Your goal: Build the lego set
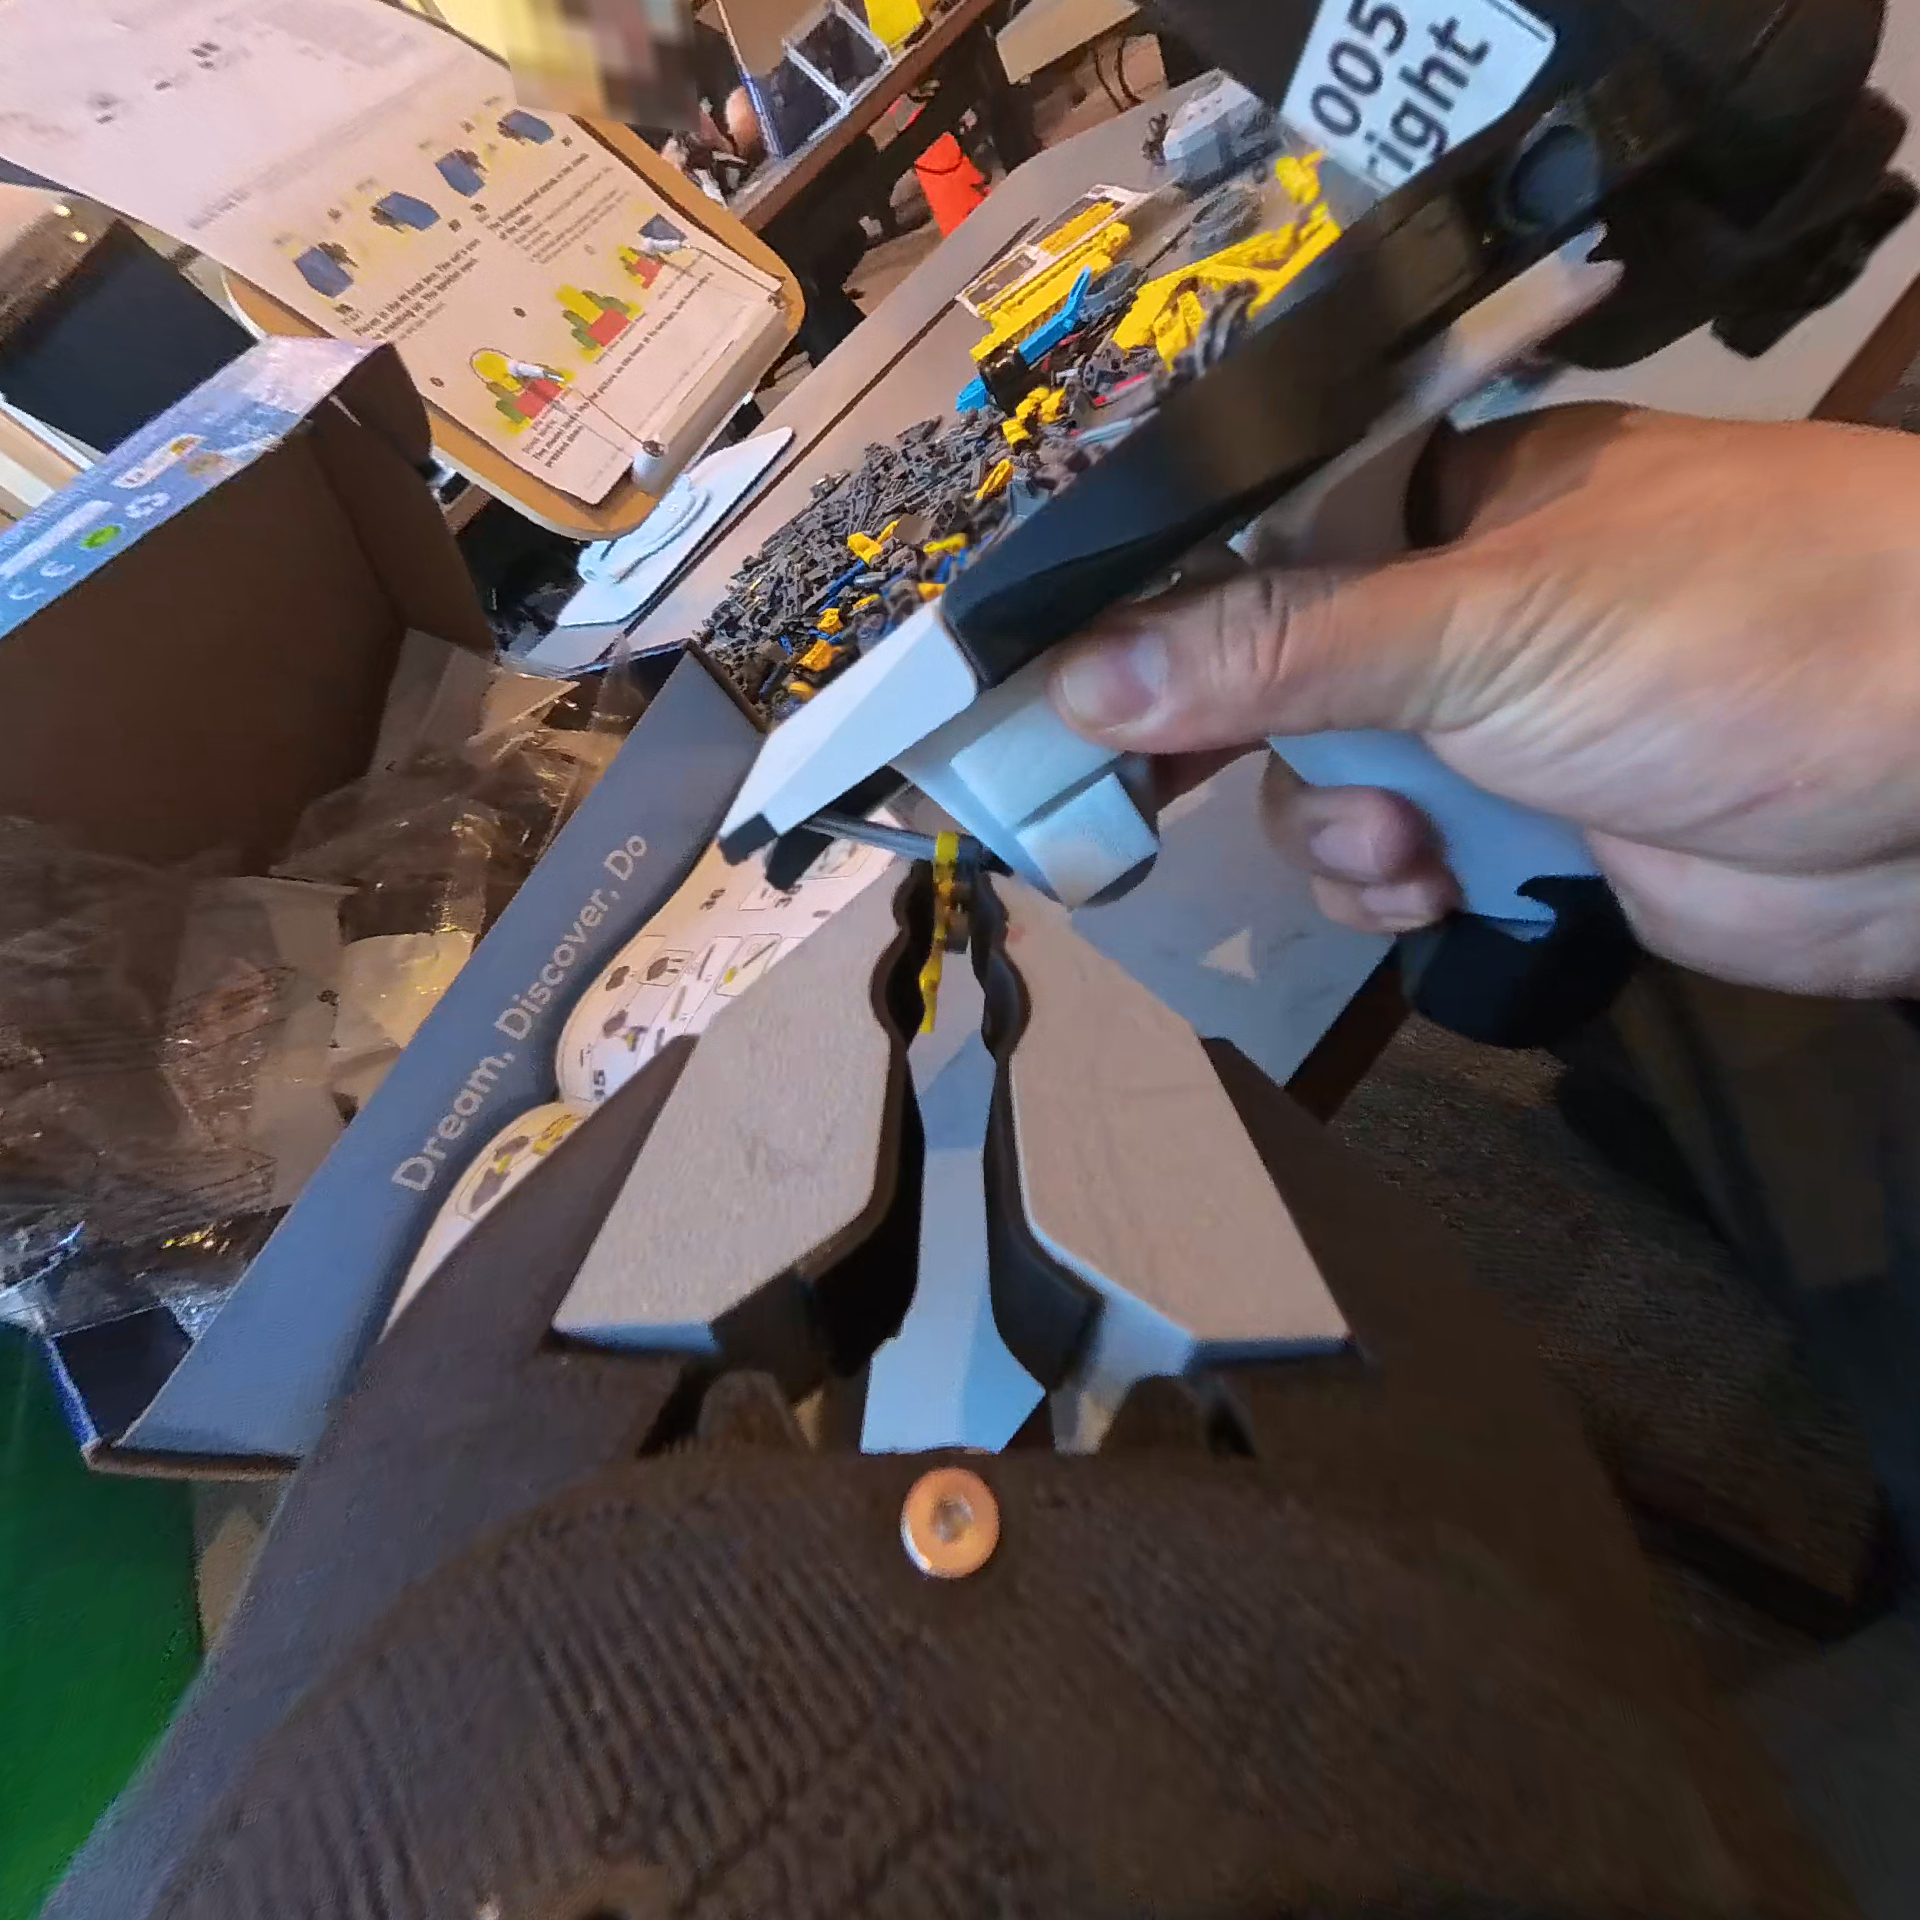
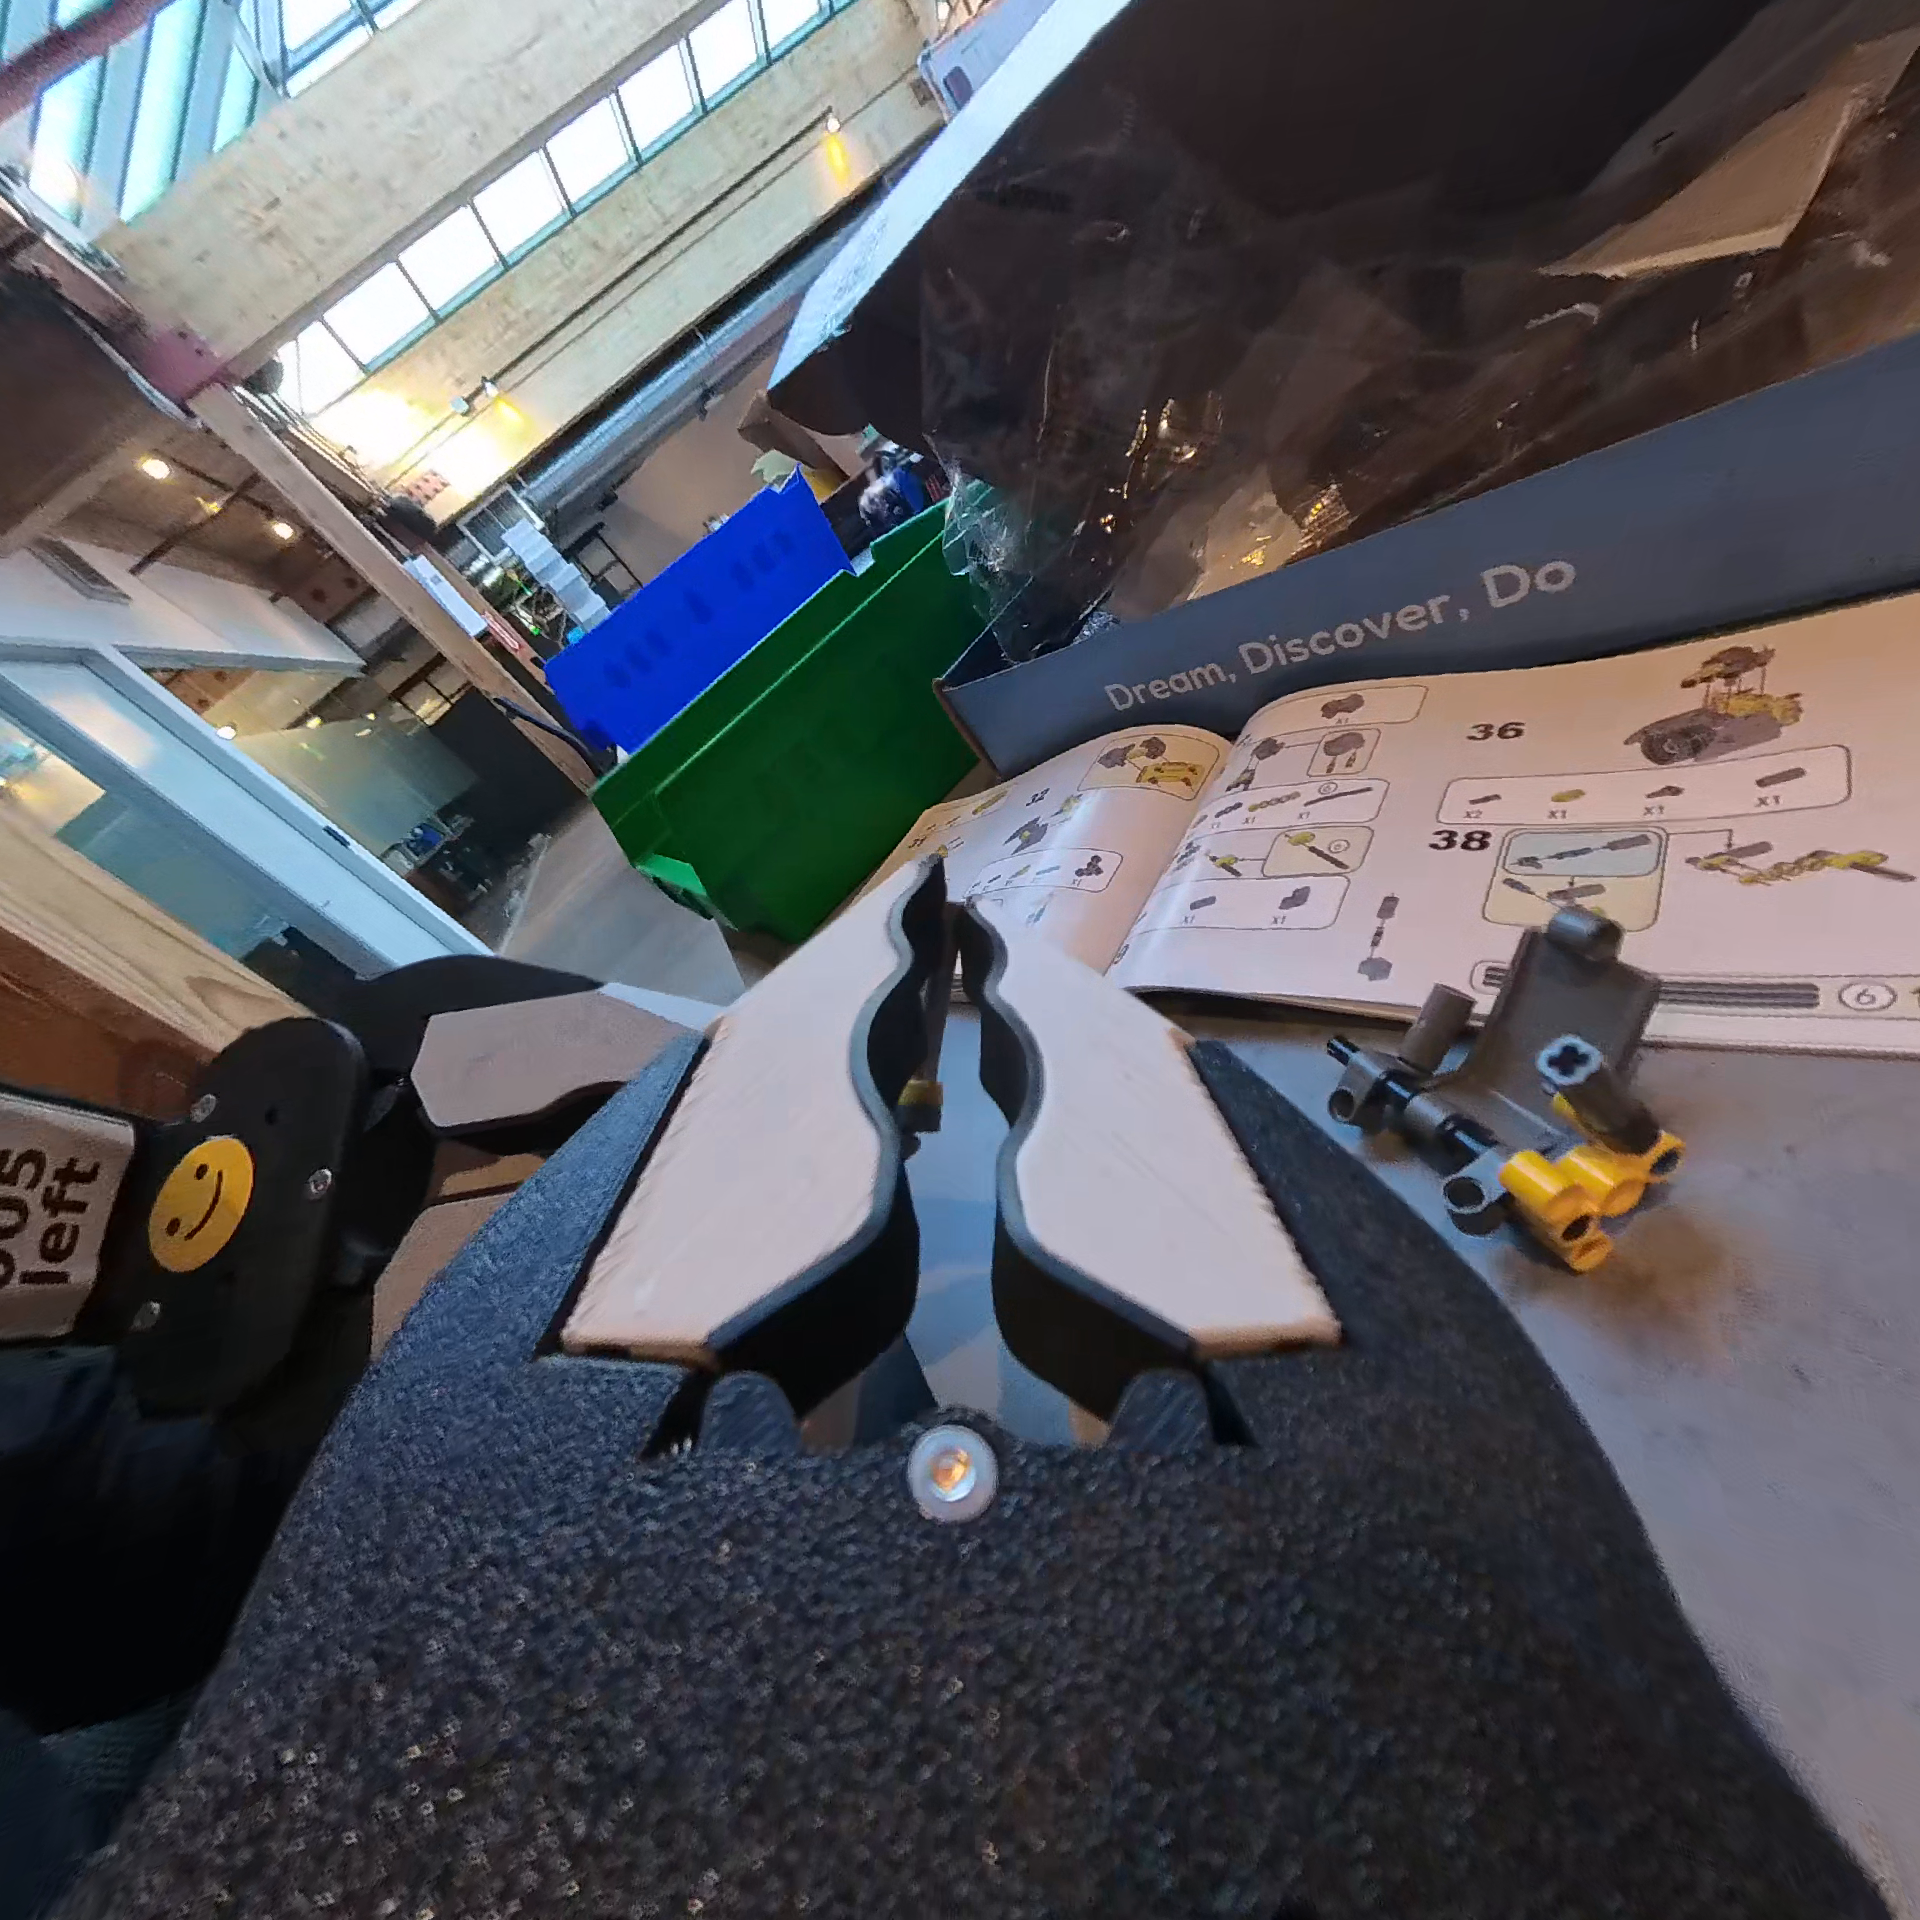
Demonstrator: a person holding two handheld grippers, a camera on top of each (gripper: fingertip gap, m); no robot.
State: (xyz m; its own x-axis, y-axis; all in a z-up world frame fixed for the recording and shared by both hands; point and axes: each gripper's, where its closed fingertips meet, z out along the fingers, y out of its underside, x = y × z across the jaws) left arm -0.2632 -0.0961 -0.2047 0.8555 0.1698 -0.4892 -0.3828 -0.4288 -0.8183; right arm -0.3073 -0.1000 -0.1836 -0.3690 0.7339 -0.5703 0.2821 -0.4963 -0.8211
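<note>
Left gripper (image 1: 951, 935) pinches a yellow toothed piece (image 1: 940, 940); right gripper (image 2: 948, 935) clamps a thin dark axle (image 2: 928, 1049). Small grey-yellow assembly (image 2: 1527, 1122) on surface right of it.

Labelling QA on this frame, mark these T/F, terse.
1. Left claw is shut on a thin yellow toothed plastic part. True.
2. Right claw is empty. False: it pinches a slim dark axle rod with a yellow end.
3. The open instruction booklet lies on the grey tabletop. True.
4. The small grey-and-yellow brick assembly sits inside the green plastic bin. False: it is on the tabletop beside the booklet.
</note>
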